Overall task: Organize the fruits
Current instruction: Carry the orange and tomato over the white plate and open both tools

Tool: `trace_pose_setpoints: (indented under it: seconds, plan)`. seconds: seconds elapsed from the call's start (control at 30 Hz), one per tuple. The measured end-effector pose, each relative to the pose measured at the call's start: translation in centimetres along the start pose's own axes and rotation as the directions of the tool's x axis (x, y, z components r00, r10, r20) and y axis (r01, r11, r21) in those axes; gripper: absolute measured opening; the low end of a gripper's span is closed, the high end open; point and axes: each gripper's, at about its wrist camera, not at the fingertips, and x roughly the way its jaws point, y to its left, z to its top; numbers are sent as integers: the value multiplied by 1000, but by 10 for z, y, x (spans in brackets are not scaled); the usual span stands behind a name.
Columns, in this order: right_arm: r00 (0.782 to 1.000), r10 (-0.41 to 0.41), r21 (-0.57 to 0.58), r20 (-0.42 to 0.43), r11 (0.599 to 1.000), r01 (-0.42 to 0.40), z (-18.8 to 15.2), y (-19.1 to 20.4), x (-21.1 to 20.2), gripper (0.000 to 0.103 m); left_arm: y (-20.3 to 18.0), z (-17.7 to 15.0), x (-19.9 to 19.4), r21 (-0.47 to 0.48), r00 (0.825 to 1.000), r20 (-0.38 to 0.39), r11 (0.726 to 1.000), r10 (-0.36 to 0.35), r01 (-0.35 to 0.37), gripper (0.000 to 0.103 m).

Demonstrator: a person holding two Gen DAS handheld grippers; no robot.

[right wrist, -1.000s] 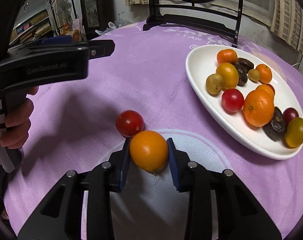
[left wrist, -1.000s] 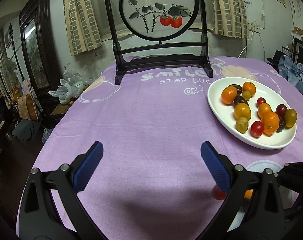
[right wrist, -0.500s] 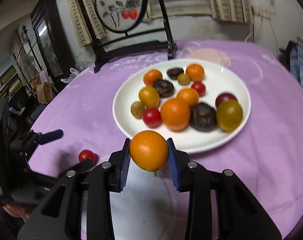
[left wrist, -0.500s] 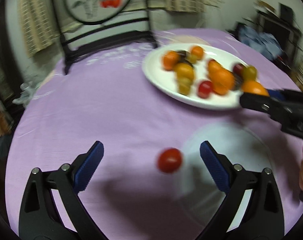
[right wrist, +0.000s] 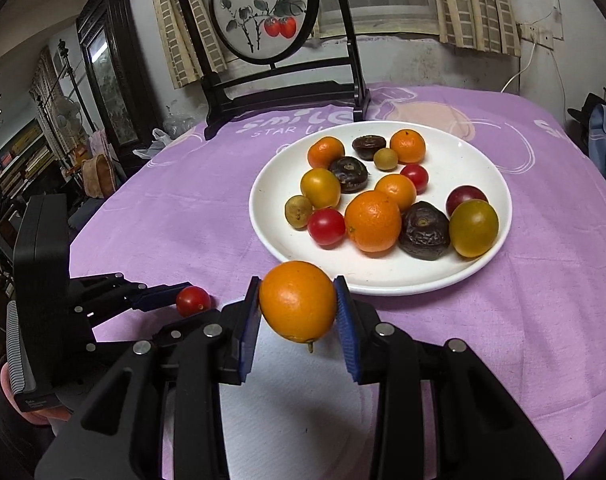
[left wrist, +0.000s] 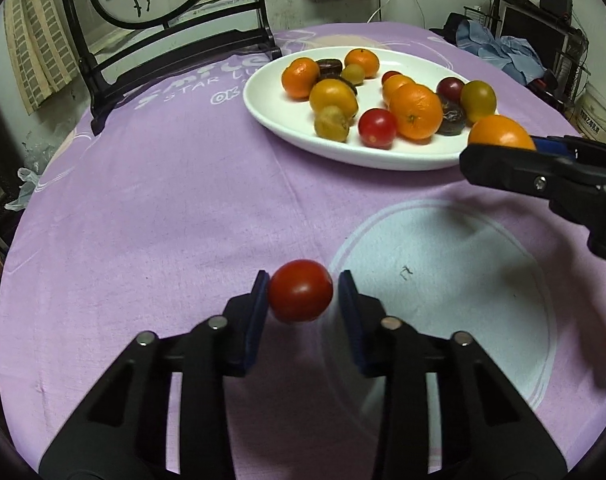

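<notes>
My left gripper (left wrist: 303, 300) is shut on a red cherry tomato (left wrist: 300, 297), low over the purple tablecloth; it also shows in the right wrist view (right wrist: 193, 300). My right gripper (right wrist: 298, 309) is shut on an orange (right wrist: 298, 301) and holds it just above the near rim of the white plate (right wrist: 491, 152). In the left wrist view the orange (left wrist: 501, 133) sits at the plate's (left wrist: 263, 92) right edge. The plate holds several oranges, tomatoes and dark fruits.
A black wooden stand with a round painted screen (right wrist: 263, 12) stands at the table's far side, behind the plate. A pale circle is printed on the cloth (left wrist: 443, 288) beside my left gripper. The table edge drops off at left toward cluttered furniture.
My left gripper swung right, moved to the cherry tomato and closed on it. My right gripper carried the orange from the cloth to the plate's near rim.
</notes>
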Motion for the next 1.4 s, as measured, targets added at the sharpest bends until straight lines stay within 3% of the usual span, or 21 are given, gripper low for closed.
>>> trace_pose_setpoints:
  seconds: [0.4, 0.57, 0.67, 0.83, 0.93, 1.03, 1.13, 1.3, 1.4]
  plan:
    - [1000, 4, -11, 17, 1000, -3, -1, 2, -4, 36, 0, 0, -7, -2, 999, 29, 1000, 19, -19, 32]
    - [998, 19, -39, 67, 999, -17, 0, 8, -17, 36, 0, 0, -23, -10, 996, 79, 999, 47, -47, 32]
    - [992, 26, -40, 127, 999, -21, 2, 8, -34, 36, 1, 2, -40, -47, 993, 114, 999, 32, -27, 32]
    - [965, -17, 4, 261, 1000, 17, 36, -6, -61, 36, 13, 41, -73, -150, 977, 212, 988, 3, 29, 32]
    - [954, -51, 54, 295, 998, 36, 61, -22, -60, 36, 18, 79, -76, -220, 966, 259, 973, -10, 69, 31]
    - [959, -80, 88, 273, 994, 58, 80, -39, -43, 36, 14, 112, -58, -253, 958, 287, 965, 10, 65, 31]
    - [969, -126, 127, 214, 987, 101, 88, -59, -18, 36, 6, 133, -24, -274, 974, 228, 960, 11, 53, 32]
    - [987, -143, 183, 76, 975, 127, 88, -88, 25, 36, -4, 142, 18, -267, 988, 154, 963, 16, 26, 32]
    - [989, -142, 185, 36, 974, 133, 86, -94, 40, 36, -3, 142, 34, -264, 992, 122, 965, 37, -3, 32]
